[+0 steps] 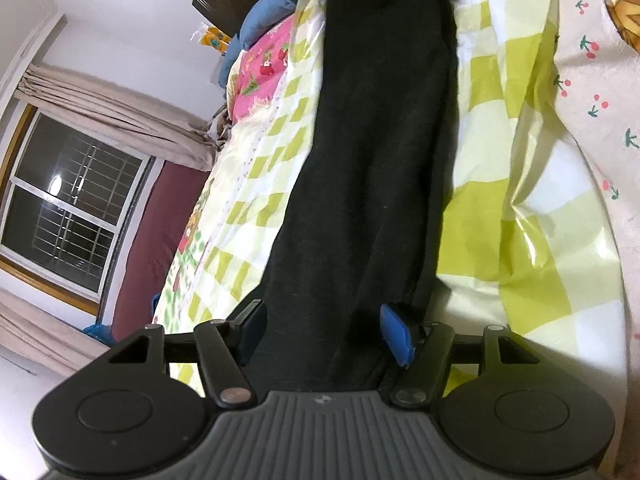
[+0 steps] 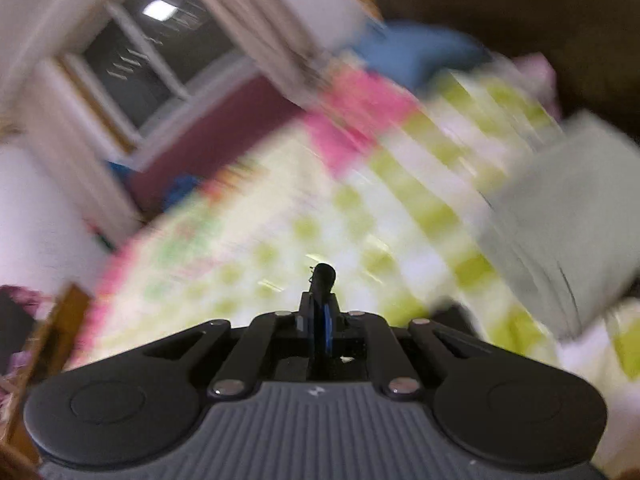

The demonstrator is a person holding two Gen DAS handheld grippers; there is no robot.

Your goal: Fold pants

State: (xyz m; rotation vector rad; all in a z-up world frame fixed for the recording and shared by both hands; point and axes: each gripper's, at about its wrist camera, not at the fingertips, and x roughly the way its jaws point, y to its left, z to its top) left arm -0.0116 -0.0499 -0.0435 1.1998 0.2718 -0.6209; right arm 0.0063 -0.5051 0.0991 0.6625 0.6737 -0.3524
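Black pants [image 1: 372, 152] lie stretched lengthwise on a bed with a green and white checked sheet [image 1: 500, 168]. My left gripper [image 1: 324, 332] is open, its two fingers standing on either side of the near end of the pants. The cloth runs between the fingers and under the gripper body. My right gripper [image 2: 322, 300] is shut on a small dark bit of cloth [image 2: 323, 274] that sticks out above the fingertips; it looks like part of the black pants. The right wrist view is blurred by motion.
A pink pillow [image 1: 264, 68] and a blue one [image 1: 268, 12] lie at the head of the bed. A cherry-print cloth [image 1: 592, 92] lies at right. A window with curtains [image 1: 68, 200] is left. A grey-green folded cloth [image 2: 560, 220] lies on the bed.
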